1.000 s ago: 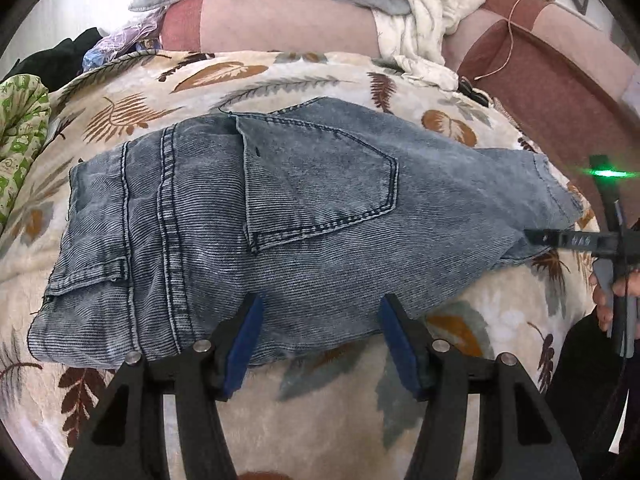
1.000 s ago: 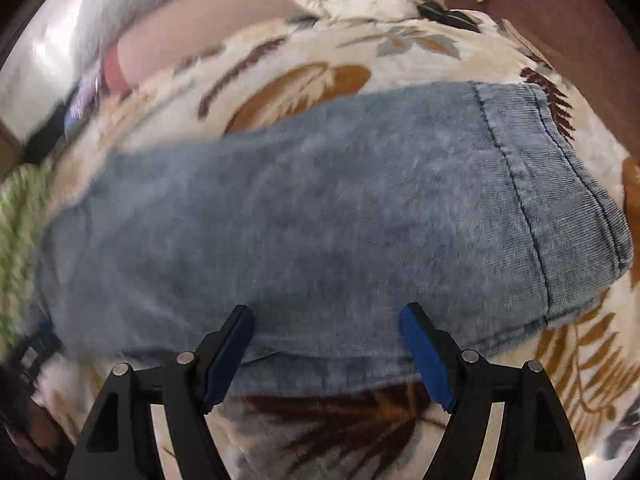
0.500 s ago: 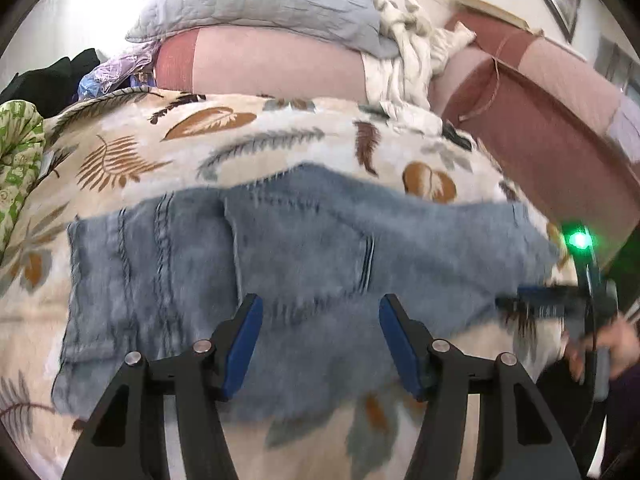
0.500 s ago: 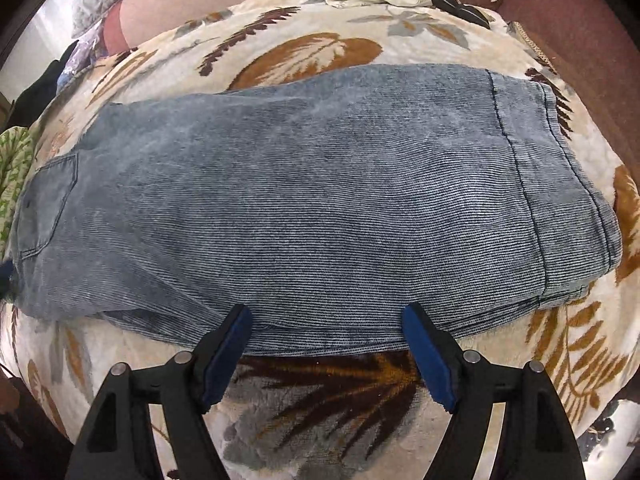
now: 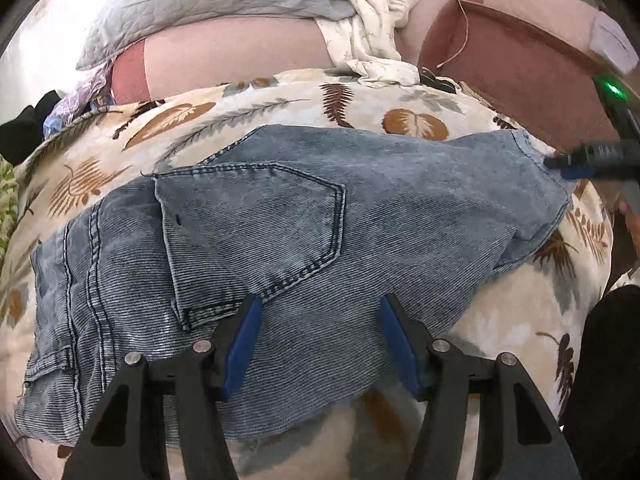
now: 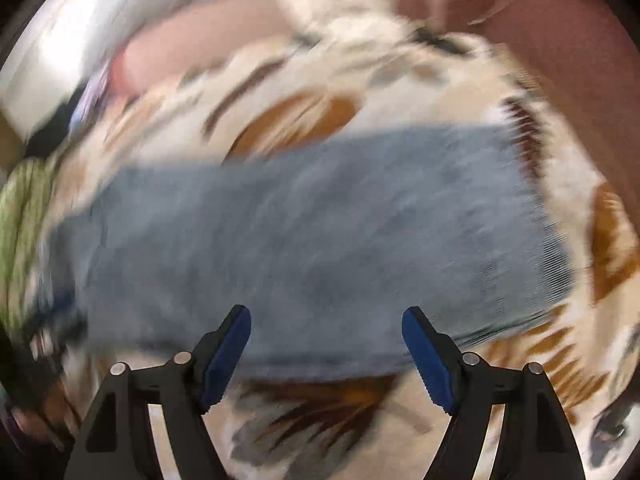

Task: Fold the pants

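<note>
Blue denim pants (image 5: 304, 240) lie folded and flat on a leaf-patterned blanket (image 5: 280, 104), back pocket up, waist to the left. My left gripper (image 5: 319, 312) hovers open over their near edge, just below the pocket, with nothing between its blue pads. In the left wrist view my right gripper (image 5: 564, 166) reaches in from the right, above the hem end. The right wrist view is blurred by motion. It shows the pants (image 6: 304, 240) below my right gripper (image 6: 326, 318), which is wide open and holds nothing.
A grey pillow (image 5: 208, 4) and a crumpled white cloth (image 5: 372, 20) rest on the pink and maroon sofa back (image 5: 520, 52) behind the blanket. Green cloth (image 6: 20, 204) and dark clothing (image 5: 24, 128) lie at the left. A person's dark-clad leg (image 5: 608, 360) is at the right.
My left gripper has shifted across and now sits closer over the pants' near edge. My right gripper has lifted away from the pants, and its view has gone blurry. Both stayed open.
</note>
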Available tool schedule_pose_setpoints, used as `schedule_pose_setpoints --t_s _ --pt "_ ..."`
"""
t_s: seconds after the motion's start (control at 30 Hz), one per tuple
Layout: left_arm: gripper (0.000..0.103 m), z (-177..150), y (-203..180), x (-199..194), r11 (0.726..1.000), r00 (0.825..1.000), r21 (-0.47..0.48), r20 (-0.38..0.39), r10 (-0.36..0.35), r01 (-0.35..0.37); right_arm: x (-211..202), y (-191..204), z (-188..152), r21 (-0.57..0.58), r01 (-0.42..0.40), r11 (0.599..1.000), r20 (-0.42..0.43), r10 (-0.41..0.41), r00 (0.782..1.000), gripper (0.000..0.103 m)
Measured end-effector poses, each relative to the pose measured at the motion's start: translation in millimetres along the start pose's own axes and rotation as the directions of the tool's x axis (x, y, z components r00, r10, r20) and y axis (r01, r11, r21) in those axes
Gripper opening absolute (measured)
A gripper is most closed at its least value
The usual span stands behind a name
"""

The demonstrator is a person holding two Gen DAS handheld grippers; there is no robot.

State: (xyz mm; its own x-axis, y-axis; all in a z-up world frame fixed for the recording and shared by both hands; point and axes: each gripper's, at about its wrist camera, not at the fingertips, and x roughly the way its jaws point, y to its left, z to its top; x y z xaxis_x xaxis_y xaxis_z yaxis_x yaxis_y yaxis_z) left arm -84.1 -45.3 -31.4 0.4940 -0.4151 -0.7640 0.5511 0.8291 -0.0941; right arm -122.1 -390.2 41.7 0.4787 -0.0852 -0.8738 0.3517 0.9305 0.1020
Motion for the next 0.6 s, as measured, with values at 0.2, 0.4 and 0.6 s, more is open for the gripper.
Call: schedule_pose_setpoints --t_s 0.2,0.4,0.6 --pt "0.062 7.4 12.2 -0.6 0.996 0.998 -0.069 -0.008 -0.055 0.054 -7.9 -66.0 62.0 0.166 -0.07 0.984 0.133 0.047 0.99 0.081" --pt "0.062 7.1 14.2 3.3 0.994 0.996 -0.074 -0.038 -0.079 0.076 40.2 -65.5 90.9 0.227 -0.165 0.96 0.087 0.149 0.985 0.081" --pt "0.062 3.5 7.5 2.8 0.999 0.998 -0.003 -0.052 -0.046 0.046 102.3 -81.2 100.3 0.328 -0.095 0.94 -0.026 0.109 0.994 0.081"
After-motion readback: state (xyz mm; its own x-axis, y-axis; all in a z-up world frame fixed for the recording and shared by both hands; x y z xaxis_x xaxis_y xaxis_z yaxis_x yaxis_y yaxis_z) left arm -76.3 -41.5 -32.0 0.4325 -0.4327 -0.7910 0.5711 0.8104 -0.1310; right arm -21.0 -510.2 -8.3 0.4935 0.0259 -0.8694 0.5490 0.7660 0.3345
